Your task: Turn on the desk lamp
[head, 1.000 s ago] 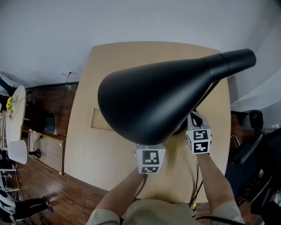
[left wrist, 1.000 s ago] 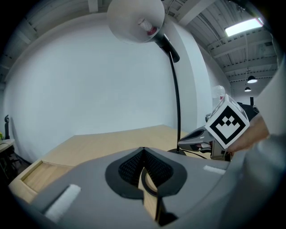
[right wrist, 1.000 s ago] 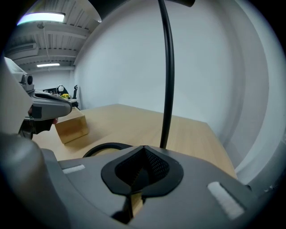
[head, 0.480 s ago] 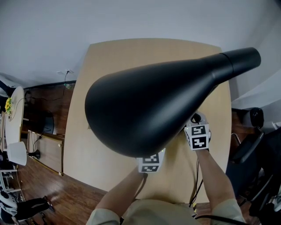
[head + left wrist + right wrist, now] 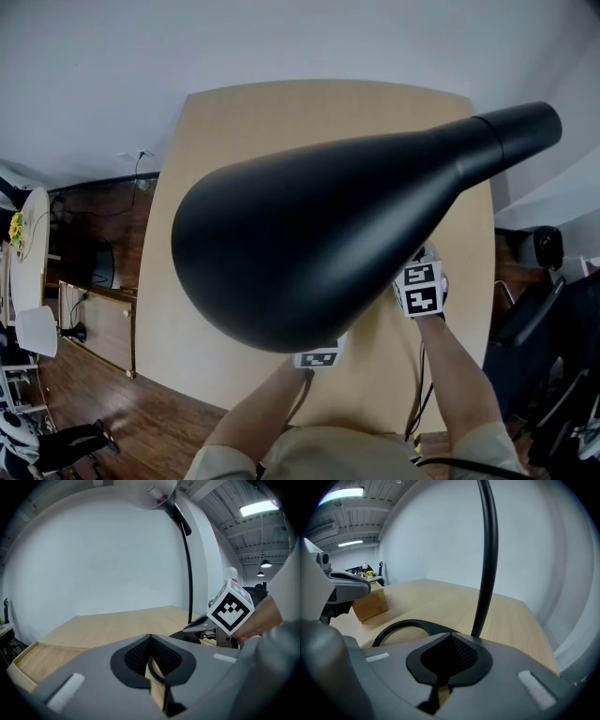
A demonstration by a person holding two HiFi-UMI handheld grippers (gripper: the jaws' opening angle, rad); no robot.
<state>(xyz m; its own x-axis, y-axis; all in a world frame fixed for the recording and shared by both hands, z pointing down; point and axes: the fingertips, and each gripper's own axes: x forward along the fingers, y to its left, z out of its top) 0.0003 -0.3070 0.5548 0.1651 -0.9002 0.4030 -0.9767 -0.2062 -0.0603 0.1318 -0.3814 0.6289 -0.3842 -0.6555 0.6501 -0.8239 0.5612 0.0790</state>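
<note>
Filling the middle of the head view, the desk lamp (image 5: 506, 131) spreads its black shade (image 5: 300, 253) over the pale wooden table (image 5: 234, 112); the shade hides most of both grippers, and only their marker cubes (image 5: 419, 289) show at its near edge. The left gripper (image 5: 150, 641) is clenched with nothing in it, its jaws pressed together at the tips, low over the table; to its right the lamp's thin black stem (image 5: 188, 569) rises to the shade overhead. The right gripper (image 5: 450, 637) is likewise closed and empty, jaws meeting at the tips; just in front of it lies the lamp's flat ring-shaped base (image 5: 403, 622), the stem curving up from that base's right side; whether the jaws touch the base cannot be told. A wooden block (image 5: 370, 604) stands on the table further left.
</note>
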